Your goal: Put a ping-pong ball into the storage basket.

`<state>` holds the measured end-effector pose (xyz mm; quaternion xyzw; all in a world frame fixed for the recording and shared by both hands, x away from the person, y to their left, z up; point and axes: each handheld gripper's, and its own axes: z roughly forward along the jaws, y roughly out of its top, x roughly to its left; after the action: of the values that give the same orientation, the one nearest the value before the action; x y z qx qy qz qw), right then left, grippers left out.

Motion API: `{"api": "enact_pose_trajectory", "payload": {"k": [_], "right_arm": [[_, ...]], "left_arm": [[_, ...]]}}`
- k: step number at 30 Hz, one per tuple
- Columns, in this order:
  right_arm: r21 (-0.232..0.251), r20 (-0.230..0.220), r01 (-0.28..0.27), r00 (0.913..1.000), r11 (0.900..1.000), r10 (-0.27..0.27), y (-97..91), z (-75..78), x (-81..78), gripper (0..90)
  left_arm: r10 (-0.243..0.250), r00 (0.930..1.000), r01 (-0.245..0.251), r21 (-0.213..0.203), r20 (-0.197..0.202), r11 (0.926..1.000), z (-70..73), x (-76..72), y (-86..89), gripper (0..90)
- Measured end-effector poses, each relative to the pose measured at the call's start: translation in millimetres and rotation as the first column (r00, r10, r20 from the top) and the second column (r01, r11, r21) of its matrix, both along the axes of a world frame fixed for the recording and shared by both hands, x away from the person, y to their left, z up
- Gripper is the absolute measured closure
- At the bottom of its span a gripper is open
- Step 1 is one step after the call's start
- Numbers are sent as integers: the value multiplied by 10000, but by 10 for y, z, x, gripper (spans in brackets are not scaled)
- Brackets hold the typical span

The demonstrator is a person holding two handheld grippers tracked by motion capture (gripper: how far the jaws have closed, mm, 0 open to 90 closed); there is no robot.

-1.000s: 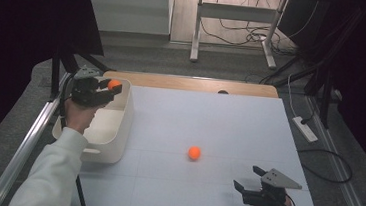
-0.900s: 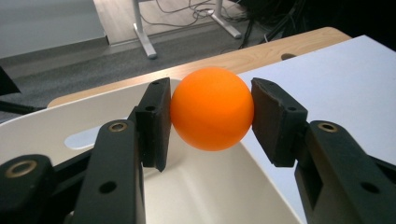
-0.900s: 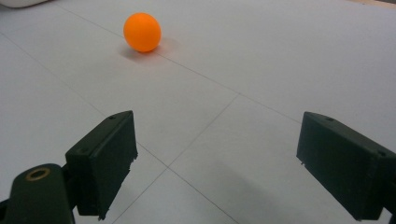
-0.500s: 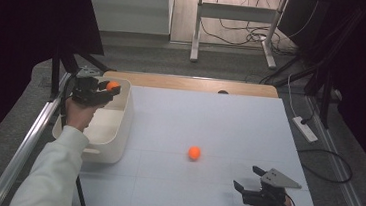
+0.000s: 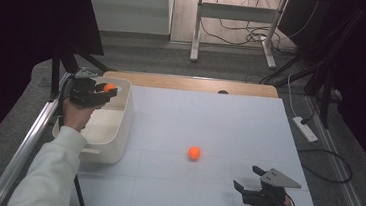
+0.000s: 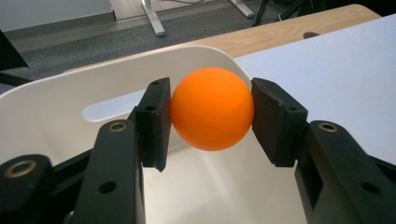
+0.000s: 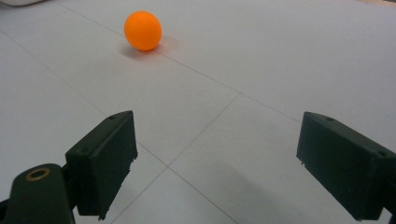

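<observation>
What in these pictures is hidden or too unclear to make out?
- White bin, high view: the person's forearm and the left gripper cover part of its floor, so anything lying there stays unseen.
- Held orange ball, left gripper view: its sides are covered by the pads.
- Dark spot on the wooden edge, high view: too small to identify.
- Right gripper, right gripper view: its body is cut off by the bottom edge.

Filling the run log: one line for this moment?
left hand-held gripper: shut on orange ball over white plastic bin | right hand-held gripper: open
</observation>
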<state>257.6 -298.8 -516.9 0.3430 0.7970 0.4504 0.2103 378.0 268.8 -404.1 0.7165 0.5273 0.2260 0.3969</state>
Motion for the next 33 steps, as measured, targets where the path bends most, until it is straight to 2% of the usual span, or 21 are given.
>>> {"api": "enact_pose_trajectory", "payload": {"k": [7, 10, 13, 23, 25, 33], "right_arm": [[16, 6, 12, 10000, 10000, -12, -2, 4, 0, 119], [8, 1, 38, 10000, 10000, -38, -9, 4, 3, 119], [-2, 0, 24, 10000, 10000, -24, -6, 5, 1, 119], [-74, 27, 0, 10000, 10000, 0, -2, -1, 1, 119], [-57, 11, -11, 10000, 10000, 11, -2, -3, 3, 119], [-79, -8, 2, 10000, 10000, -2, -6, -4, 4, 119]], "left_arm": [[139, 9997, -137, 66, -202, 9999, -25, 21, 42, 503], [163, 9986, -151, 243, -512, 9996, -61, 44, 61, 502], [105, 9945, -63, 406, -1041, 9992, -119, 80, 69, 502], [169, 9912, -77, 699, -1315, 9975, -175, 100, 61, 500], [180, 9906, -60, 888, -1356, 9960, -185, 110, 50, 500], [193, 9917, -87, 832, -1272, 9965, -174, 100, 54, 499]]}}
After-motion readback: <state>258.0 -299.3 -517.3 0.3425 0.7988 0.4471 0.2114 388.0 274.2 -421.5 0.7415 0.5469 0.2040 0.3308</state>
